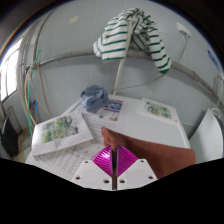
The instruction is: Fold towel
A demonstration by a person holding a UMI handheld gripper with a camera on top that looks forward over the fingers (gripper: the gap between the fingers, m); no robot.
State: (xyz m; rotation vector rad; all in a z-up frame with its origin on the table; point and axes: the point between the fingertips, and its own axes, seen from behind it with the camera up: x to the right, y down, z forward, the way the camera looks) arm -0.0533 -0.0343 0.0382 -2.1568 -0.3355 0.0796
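A rust-brown towel [150, 152] lies on the white table [135, 118], running from the fingers out to the right. My gripper [113, 160] is shut, its magenta pads [103, 160] pressed together on the towel's near corner. The part of the towel between the pads is hidden.
A green-and-white striped cloth [132, 38] hangs on a pole stand behind the table. A blue-grey object [92, 97] sits at the table's far left. Floral printed sheets [60, 129] lie left of the fingers, another one [157, 108] lies farther back. A white box [209, 137] stands at the right.
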